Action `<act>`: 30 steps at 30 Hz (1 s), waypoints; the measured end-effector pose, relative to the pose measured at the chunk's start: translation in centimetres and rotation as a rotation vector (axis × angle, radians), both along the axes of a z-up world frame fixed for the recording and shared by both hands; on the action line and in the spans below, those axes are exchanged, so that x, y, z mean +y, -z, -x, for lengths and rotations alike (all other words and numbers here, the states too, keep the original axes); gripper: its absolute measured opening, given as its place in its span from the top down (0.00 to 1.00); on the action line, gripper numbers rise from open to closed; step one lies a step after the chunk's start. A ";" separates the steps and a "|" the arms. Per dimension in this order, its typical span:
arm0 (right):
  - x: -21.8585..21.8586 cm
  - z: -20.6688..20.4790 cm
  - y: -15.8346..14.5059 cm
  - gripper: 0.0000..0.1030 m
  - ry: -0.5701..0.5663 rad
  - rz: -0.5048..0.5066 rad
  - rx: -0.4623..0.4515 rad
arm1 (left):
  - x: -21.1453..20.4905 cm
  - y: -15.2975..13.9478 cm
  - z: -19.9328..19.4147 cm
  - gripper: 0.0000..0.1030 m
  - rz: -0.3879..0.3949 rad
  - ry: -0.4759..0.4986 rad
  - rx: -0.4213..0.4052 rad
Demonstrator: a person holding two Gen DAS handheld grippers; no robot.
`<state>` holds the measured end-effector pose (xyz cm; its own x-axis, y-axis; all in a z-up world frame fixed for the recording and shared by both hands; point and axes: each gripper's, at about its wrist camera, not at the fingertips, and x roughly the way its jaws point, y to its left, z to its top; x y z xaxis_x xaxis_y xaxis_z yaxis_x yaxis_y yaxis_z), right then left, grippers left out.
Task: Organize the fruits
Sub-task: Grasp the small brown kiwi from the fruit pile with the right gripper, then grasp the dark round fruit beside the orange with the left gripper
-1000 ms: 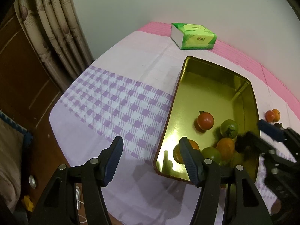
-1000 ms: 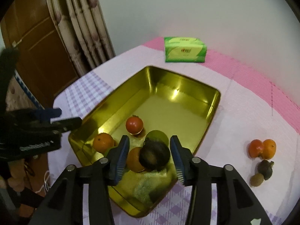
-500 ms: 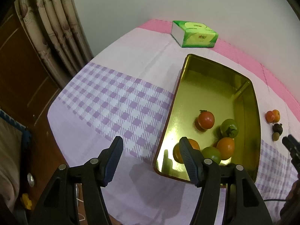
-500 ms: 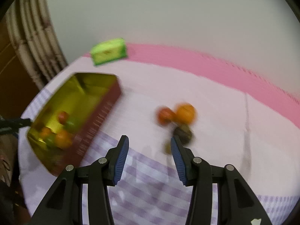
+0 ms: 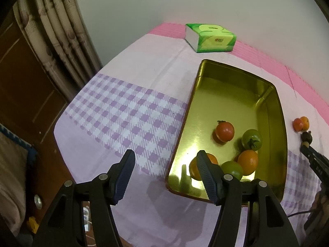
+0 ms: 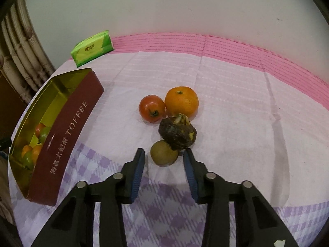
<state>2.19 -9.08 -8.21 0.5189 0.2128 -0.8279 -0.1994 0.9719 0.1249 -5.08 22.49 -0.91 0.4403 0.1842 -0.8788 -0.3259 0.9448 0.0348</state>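
On the cloth right of the tin (image 6: 67, 123) sit an orange (image 6: 181, 103), tomato (image 6: 152, 108), dark fruit (image 6: 177, 133) and small brown fruit (image 6: 163, 153), touching. The right gripper (image 6: 163, 153), just narrowed and empty, faces the smallest, which is probably light and soft; grip its sides gently. The left gripper (image 5: 165, 154) hangs half-open, empty.

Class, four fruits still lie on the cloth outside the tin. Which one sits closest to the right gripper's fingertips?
The small olive-brown round fruit: it lies just ahead of the right gripper. The dark wrinkled fruit, red tomato and orange lie farther.
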 end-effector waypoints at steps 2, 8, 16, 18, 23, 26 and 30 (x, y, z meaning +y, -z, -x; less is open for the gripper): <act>0.1 0.2 0.0 0.75 -0.010 0.009 -0.022 | -0.8 -0.4 0.0 0.39 -0.021 0.012 -0.003; -2.4 1.7 -1.0 0.75 0.000 -0.008 -0.056 | -6.5 -3.1 -0.8 0.39 0.019 0.173 -0.062; -9.5 2.0 -2.0 0.75 0.116 0.078 -0.123 | -18.9 -3.2 -4.1 0.37 0.100 0.499 -0.084; -11.0 1.8 -1.8 0.75 0.149 0.097 -0.132 | -21.9 -2.4 -4.8 0.37 0.101 0.574 -0.074; -13.4 1.6 -1.1 0.75 0.201 0.142 -0.150 | -26.4 0.1 -6.9 0.37 0.127 0.642 -0.031; -14.1 1.4 -0.7 0.75 0.209 0.127 -0.142 | -28.3 1.8 -8.4 0.37 0.146 0.632 0.013; -14.1 1.1 -0.7 0.75 0.211 0.108 -0.143 | -29.6 3.6 -9.7 0.40 0.135 0.615 0.055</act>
<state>1.09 -23.16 -7.46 0.6559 0.0024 -0.7549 0.0007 1.0000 0.0037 4.63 -7.13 -4.54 0.3835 -0.2025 -0.9011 0.2772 0.9559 -0.0969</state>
